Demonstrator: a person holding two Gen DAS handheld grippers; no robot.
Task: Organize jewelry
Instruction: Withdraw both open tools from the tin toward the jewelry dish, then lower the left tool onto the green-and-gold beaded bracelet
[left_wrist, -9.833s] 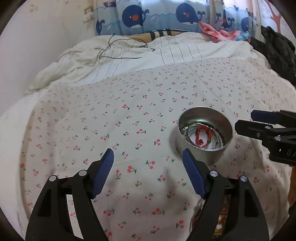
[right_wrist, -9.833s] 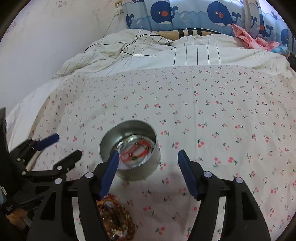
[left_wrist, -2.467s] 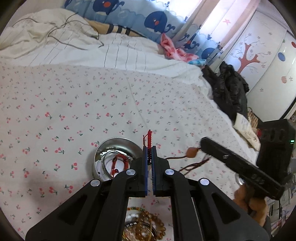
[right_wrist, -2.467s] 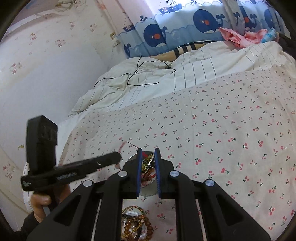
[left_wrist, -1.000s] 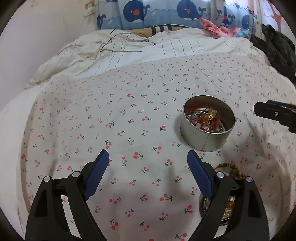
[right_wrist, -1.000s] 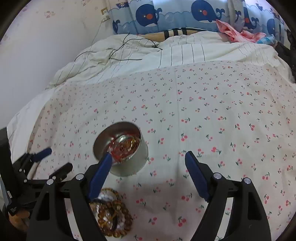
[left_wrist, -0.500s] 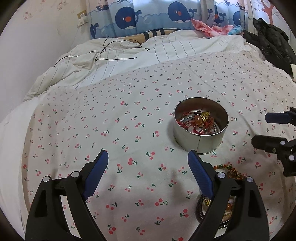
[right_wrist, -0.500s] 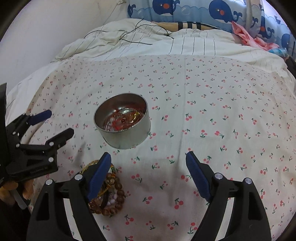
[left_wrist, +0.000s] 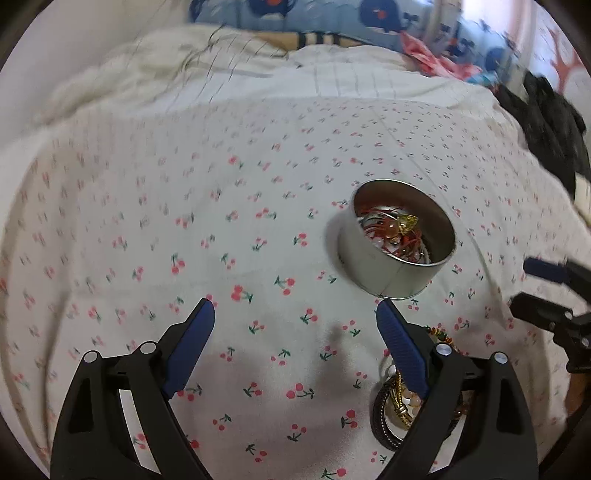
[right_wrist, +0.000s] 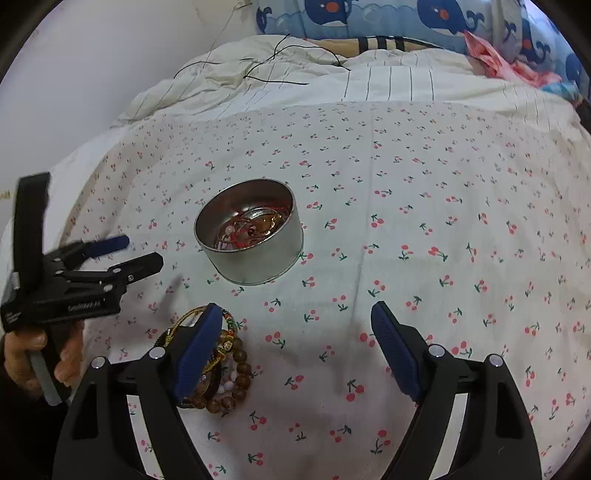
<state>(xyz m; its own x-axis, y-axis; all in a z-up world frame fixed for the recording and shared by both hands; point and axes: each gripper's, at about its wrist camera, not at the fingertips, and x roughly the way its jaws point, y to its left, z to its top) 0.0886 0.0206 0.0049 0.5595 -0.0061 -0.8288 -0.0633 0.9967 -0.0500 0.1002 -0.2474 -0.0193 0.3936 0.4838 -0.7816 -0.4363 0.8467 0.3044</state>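
Blue-padded left gripper (left_wrist: 295, 347): jaws spread wide, empty, over the cherry-print bedsheet (left_wrist: 229, 229).
Right gripper (right_wrist: 295, 347): jaws spread wide, empty.
Bracelet pile (right_wrist: 225, 363): on the sheet, partly under the right gripper's left finger.
Round metal tin (right_wrist: 255, 236): beyond the bracelets, holding red cord and gold jewelry.

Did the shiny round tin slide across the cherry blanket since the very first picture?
Cannot tell. The tin stands beside the bracelet pile on the cherry sheet as before, but both cameras have moved.
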